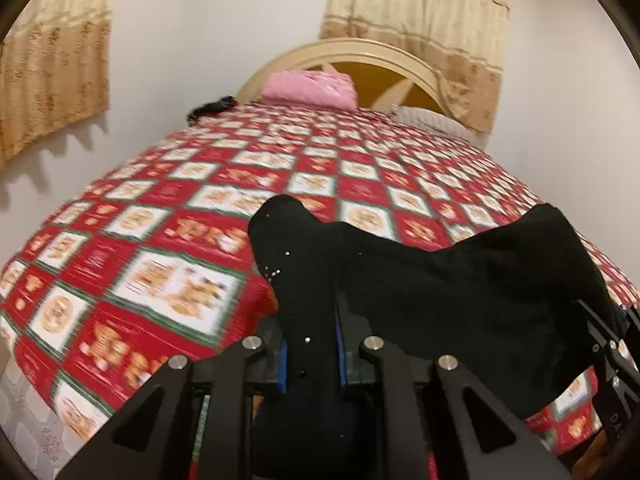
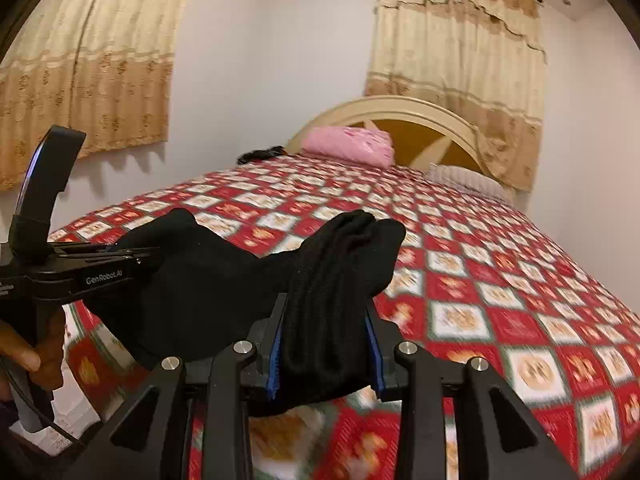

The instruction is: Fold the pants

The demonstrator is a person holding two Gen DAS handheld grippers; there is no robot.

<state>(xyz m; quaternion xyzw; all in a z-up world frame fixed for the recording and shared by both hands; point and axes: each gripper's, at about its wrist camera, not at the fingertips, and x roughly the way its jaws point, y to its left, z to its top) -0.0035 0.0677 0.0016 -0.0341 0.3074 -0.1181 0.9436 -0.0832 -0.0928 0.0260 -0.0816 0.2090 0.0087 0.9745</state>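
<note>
My left gripper (image 2: 132, 258) reads "GenRobot.AI" in white on its black side. The black pants (image 2: 224, 280), dotted with small sparkly studs, hang bunched between my two grippers above a bed (image 2: 500, 280) covered in red-and-white teddy-bear checks. My left gripper and my right gripper (image 2: 326, 344) are each clamped tight on a thick fold of the fabric.
</note>
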